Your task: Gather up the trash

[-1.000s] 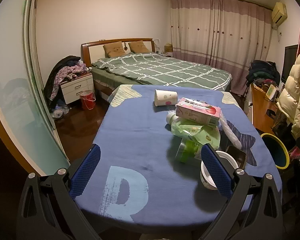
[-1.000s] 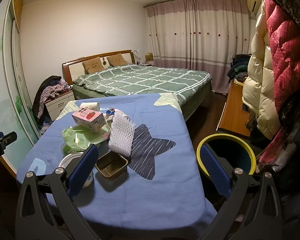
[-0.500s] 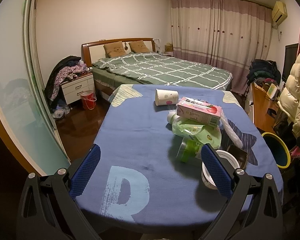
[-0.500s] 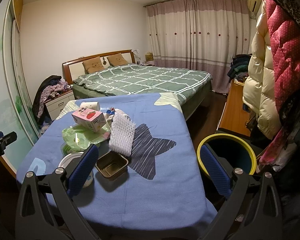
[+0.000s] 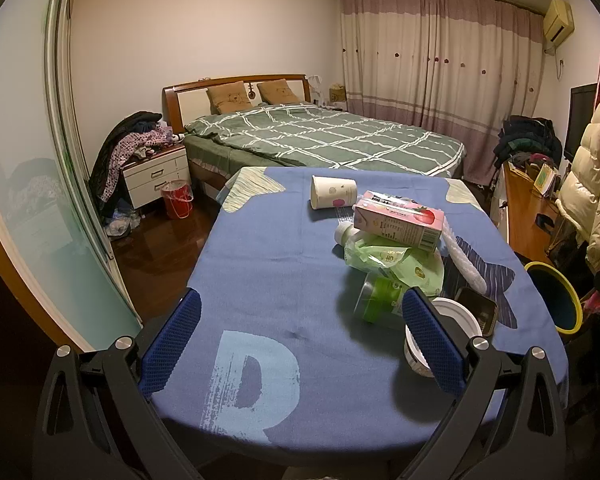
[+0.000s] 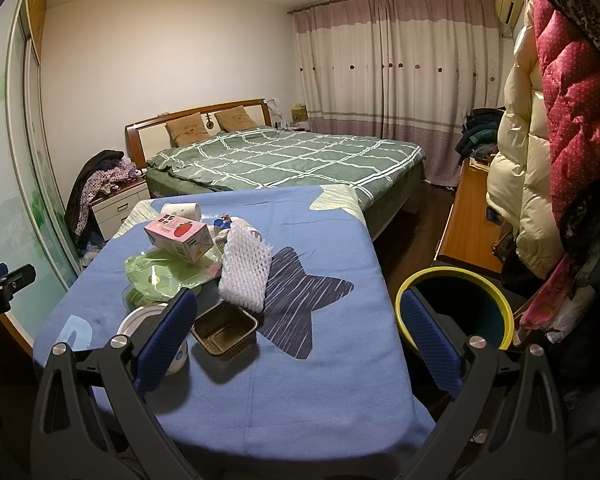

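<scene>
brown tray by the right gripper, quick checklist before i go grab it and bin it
1. Right gripper open and empty: ok.
2. Brown tray lying free, nothing on top: ok.
3. White foam net apart from the tray: cannot tell, its lower edge sits right at the tray's far rim.
4. White bowl clear of the tray's left side: ok, small gap.
5. Yellow-rimmed bin open, beside the table on the right: ok.
6. Left gripper out of the way: ok, open over bare cloth.
</scene>
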`<state>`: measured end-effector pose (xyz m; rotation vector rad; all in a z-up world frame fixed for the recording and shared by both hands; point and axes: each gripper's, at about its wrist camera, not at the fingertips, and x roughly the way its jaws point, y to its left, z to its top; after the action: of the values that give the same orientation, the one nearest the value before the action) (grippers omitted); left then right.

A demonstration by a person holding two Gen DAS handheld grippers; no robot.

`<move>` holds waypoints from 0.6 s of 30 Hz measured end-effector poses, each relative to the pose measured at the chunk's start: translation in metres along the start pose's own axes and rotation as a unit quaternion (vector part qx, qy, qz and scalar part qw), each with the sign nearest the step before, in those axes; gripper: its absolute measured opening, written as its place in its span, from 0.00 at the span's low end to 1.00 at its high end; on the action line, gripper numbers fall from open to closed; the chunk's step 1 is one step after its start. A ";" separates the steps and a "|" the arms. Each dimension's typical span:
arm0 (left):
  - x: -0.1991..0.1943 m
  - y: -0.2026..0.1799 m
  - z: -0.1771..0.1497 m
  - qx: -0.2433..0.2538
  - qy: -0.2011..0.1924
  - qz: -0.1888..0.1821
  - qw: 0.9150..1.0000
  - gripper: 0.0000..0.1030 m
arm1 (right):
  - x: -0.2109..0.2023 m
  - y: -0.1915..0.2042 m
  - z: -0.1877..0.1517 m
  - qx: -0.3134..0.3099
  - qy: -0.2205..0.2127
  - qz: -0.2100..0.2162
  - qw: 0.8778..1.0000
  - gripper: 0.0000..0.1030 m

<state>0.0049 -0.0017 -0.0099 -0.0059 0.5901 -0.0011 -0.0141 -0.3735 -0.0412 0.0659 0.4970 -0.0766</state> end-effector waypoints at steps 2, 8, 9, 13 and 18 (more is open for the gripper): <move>0.000 0.000 0.000 0.000 0.001 0.000 1.000 0.96 | 0.000 0.000 0.000 0.000 0.000 0.000 1.000 0.94; 0.000 0.002 -0.003 0.000 0.002 0.000 1.000 0.96 | 0.001 0.001 -0.001 0.000 0.001 0.001 1.000 0.94; 0.000 0.002 -0.003 0.000 0.002 0.000 1.000 0.96 | 0.002 0.002 -0.001 0.000 0.001 0.001 1.000 0.94; 0.001 0.003 -0.004 -0.001 0.003 0.000 1.000 0.96 | 0.004 0.004 -0.003 -0.002 0.000 0.006 1.000 0.94; 0.009 0.003 -0.006 -0.005 0.010 0.001 1.000 0.96 | 0.031 0.015 -0.004 -0.012 0.019 0.016 1.000 0.94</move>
<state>0.0089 0.0011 -0.0201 -0.0143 0.6101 0.0044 0.0125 -0.3599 -0.0594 0.0519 0.5344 -0.0383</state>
